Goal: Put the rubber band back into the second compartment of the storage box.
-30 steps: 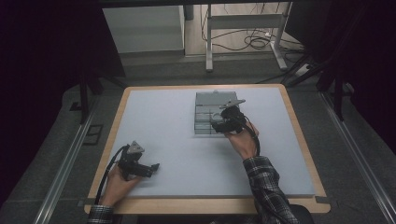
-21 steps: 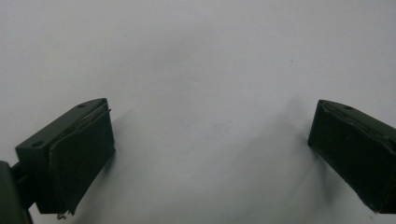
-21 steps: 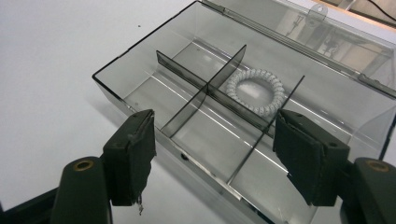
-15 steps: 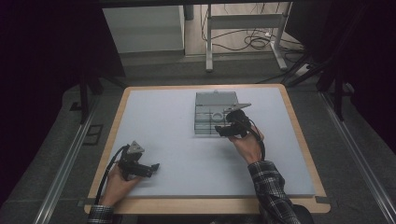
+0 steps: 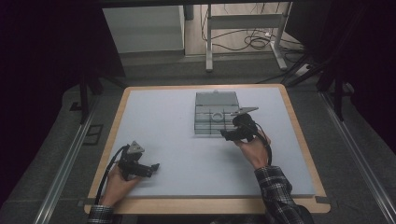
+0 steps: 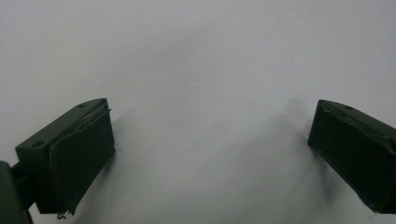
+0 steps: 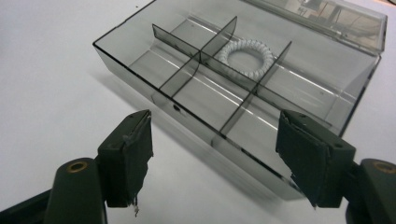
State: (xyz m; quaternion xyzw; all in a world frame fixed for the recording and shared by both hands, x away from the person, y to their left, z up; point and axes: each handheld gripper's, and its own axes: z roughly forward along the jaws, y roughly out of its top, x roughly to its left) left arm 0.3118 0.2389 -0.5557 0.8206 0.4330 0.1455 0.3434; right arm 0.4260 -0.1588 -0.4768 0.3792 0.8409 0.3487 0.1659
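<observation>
From above, the clear box (image 5: 216, 113) sits far back on the table (image 5: 163, 116), just beside the right gripper (image 5: 227, 135). The left gripper (image 6: 210, 154) is wide open over bare table. Up close, the right gripper (image 7: 212, 154) has been opening, empty, at the box's front wall. The box looks light, hard and slippery; grab that wall. A white ring (image 7: 246, 58) lies inside.

Left tongs (image 5: 152, 168) gape wide; right tongs (image 5: 224, 135), just widening, hold nothing.

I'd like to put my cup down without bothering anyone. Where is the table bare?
The mat is bare left of the clear divided box, between it and the left gripper. The near middle strip between both hands is free too. It is crowded at the box's near right corner, where the right gripper hovers, jaws open.
</observation>
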